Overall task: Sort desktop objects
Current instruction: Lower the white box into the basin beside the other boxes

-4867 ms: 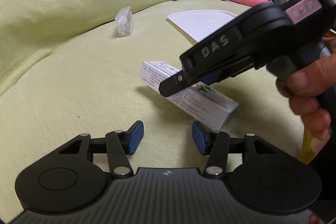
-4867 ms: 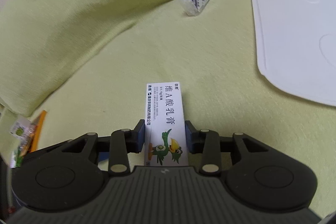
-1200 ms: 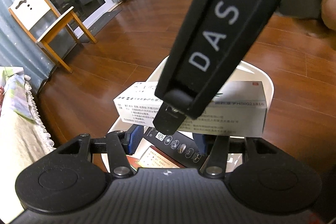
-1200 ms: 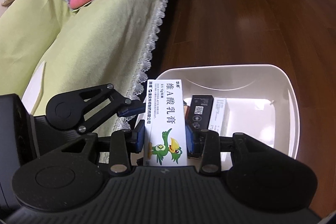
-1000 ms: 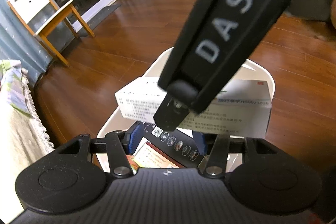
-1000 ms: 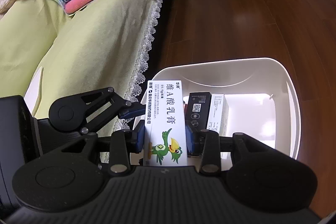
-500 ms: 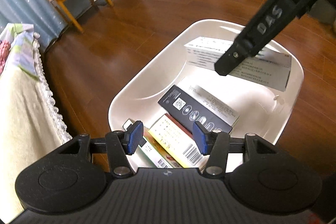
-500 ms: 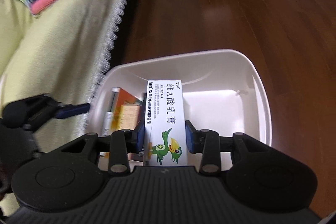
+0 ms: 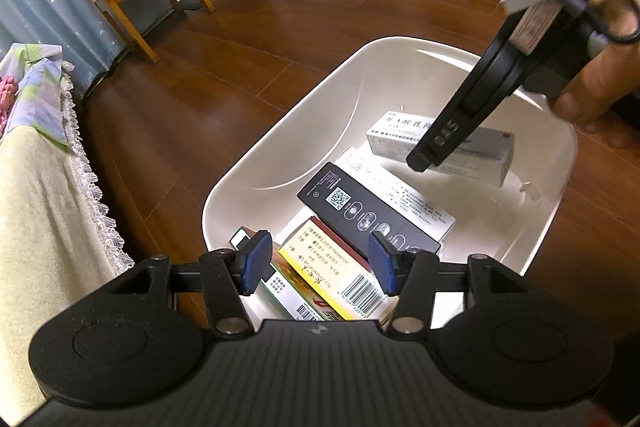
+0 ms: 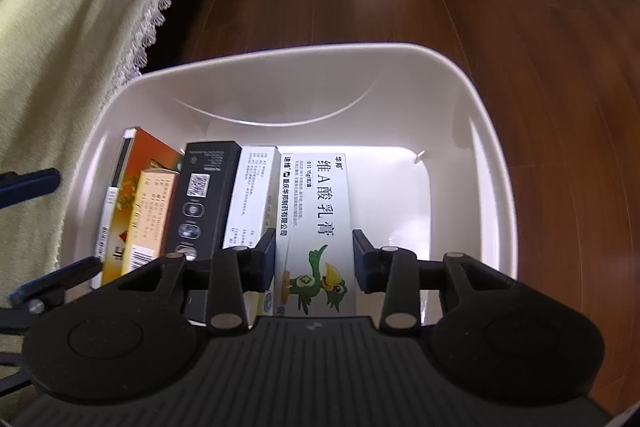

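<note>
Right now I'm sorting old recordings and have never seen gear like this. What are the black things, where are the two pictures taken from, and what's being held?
There is no robot here. A person holds a two-finger gripper in each hand, and a wide-angle camera on each looks along its fingers. One picture is from the left gripper, open and empty above a white bin on a wooden floor. The other is from the right gripper, shut on a white ointment box low inside the bin. A black box, a yellow box and a white box lie in the bin. The left view also shows the hand holding the right gripper.
</note>
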